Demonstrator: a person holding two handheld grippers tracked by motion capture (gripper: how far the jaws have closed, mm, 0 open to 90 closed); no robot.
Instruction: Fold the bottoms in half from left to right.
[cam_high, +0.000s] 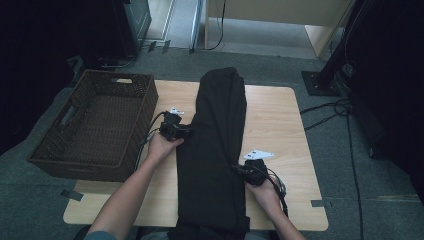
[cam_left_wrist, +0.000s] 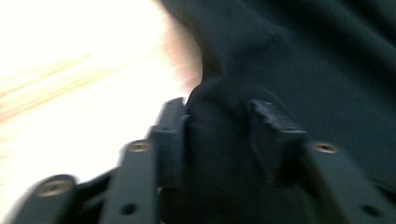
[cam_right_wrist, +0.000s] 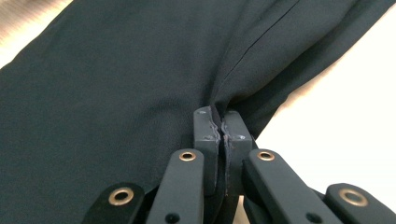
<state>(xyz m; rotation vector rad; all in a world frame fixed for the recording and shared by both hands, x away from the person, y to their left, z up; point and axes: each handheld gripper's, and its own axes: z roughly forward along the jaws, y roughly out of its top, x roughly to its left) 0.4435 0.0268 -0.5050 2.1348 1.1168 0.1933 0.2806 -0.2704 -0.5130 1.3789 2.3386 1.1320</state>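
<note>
Dark wicker basket (cam_high: 95, 125) overhangs left edge of wooden table (cam_high: 277, 120) (grey carpet below).

1. The left gripper (cam_high: 187, 131) and the right gripper (cam_high: 237, 170) have black bodies, and each carries a pale three-cornered plate on top.
2. Black cables trail from both.
3. The jaws are black flat bars joined by brass-coloured rivets, with small dark holes.
4. The pads (cam_right_wrist: 206, 135) are grey-black blocks.
5. A teal sleeve (cam_high: 92, 235) edges the left arm.

Matt black woven cloth on the garment (cam_high: 218, 150), fine-grained and softly creased. Pale, smooth wood-grain bench (cam_high: 280, 120). Rough dark wicker basket (cam_high: 95, 125). Matt black plastic claw (cam_right_wrist: 219, 122), brass-coloured rivets.
</note>
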